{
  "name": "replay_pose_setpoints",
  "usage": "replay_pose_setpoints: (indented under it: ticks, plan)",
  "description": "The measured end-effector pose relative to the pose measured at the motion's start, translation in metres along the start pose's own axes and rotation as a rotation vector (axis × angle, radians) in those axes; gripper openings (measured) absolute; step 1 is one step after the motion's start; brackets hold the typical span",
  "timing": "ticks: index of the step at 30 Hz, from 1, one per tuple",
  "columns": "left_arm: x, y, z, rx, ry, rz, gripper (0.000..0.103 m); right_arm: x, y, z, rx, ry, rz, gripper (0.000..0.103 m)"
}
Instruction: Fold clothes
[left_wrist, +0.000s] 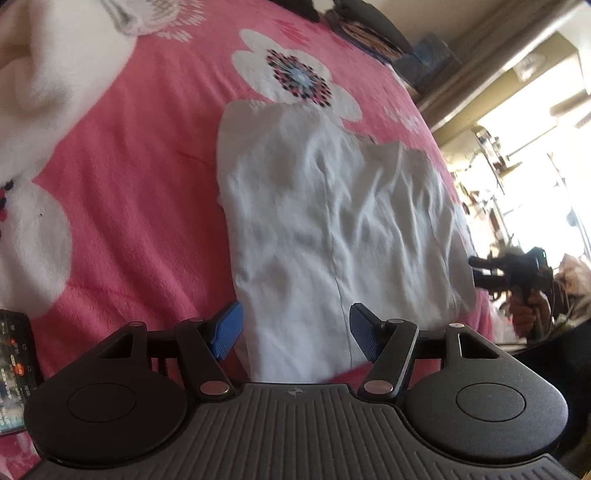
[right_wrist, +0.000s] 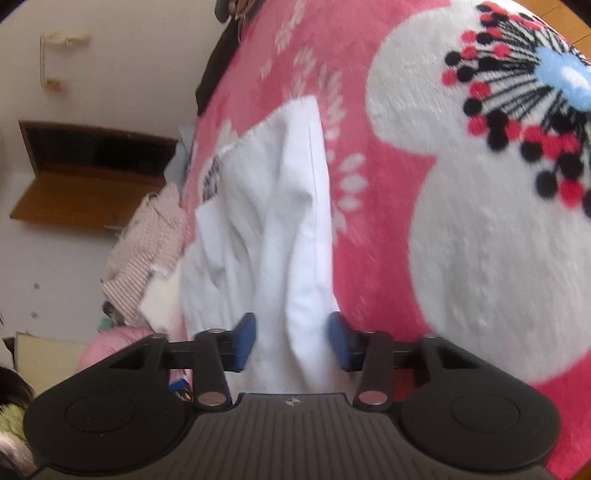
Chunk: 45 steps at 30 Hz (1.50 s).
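A white garment (left_wrist: 332, 229) lies spread and wrinkled on a pink flowered blanket (left_wrist: 140, 155), with a seam running down its middle. My left gripper (left_wrist: 295, 332) stands open over the garment's near edge, its blue pads wide apart and cloth lying between them. In the right wrist view the same white garment (right_wrist: 280, 229) runs away from me as a long bunched ridge. My right gripper (right_wrist: 292, 341) straddles that ridge with the jaws narrower; the cloth fills the gap, but I see no firm pinch. A hand (left_wrist: 532, 310) holds the right gripper (left_wrist: 478, 271) at the garment's right edge.
A white fluffy cloth (left_wrist: 48, 74) lies at the blanket's far left. A phone (left_wrist: 14, 369) rests near my left gripper. Dark items (left_wrist: 369, 29) sit at the bed's far end. Striped clothing (right_wrist: 147, 251) is piled off the bed's edge below a wooden shelf (right_wrist: 92, 173).
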<state>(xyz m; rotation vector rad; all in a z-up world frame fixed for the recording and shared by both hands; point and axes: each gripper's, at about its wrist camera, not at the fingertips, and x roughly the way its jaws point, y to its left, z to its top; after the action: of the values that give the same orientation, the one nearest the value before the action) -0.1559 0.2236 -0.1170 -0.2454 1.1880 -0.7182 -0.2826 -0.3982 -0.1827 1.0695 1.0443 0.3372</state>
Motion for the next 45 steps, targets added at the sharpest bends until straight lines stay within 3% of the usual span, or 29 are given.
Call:
replay_pose_setpoints:
  ticks: [1, 3, 9, 16, 22, 33, 35, 41, 45]
  plan:
    - [0.000, -0.002, -0.002, 0.018, 0.003, -0.003, 0.064, 0.000, 0.001, -0.002, -0.012, 0.009, -0.002, 0.021]
    - [-0.001, -0.005, -0.007, 0.046, 0.002, -0.001, 0.064, 0.000, 0.004, -0.005, -0.042, 0.026, -0.022, 0.017]
    - [0.003, 0.002, -0.009, 0.010, -0.066, 0.011, 0.063, 0.003, 0.010, -0.006, -0.055, 0.041, -0.104, 0.019]
    - [0.016, 0.010, -0.001, 0.004, -0.067, 0.027, 0.056, 0.001, 0.014, -0.013, -0.061, 0.041, -0.137, 0.023]
    - [0.023, 0.009, 0.009, 0.036, 0.049, 0.086, 0.049, 0.004, 0.017, -0.016, -0.076, 0.045, -0.157, 0.023]
    - [0.038, 0.010, 0.027, 0.029, 0.157, 0.065, 0.038, 0.009, 0.016, -0.015, -0.091, 0.031, -0.148, 0.023]
    - [0.039, 0.008, 0.028, 0.043, 0.174, 0.067, 0.034, 0.009, 0.016, -0.016, -0.096, 0.027, -0.145, 0.023]
    - [0.038, 0.004, 0.025, 0.044, 0.191, 0.083, 0.004, 0.010, 0.019, -0.016, -0.132, 0.019, -0.145, 0.020]
    - [0.035, -0.001, 0.023, 0.052, 0.210, 0.072, 0.000, 0.010, 0.023, -0.017, -0.156, 0.022, -0.139, 0.012]
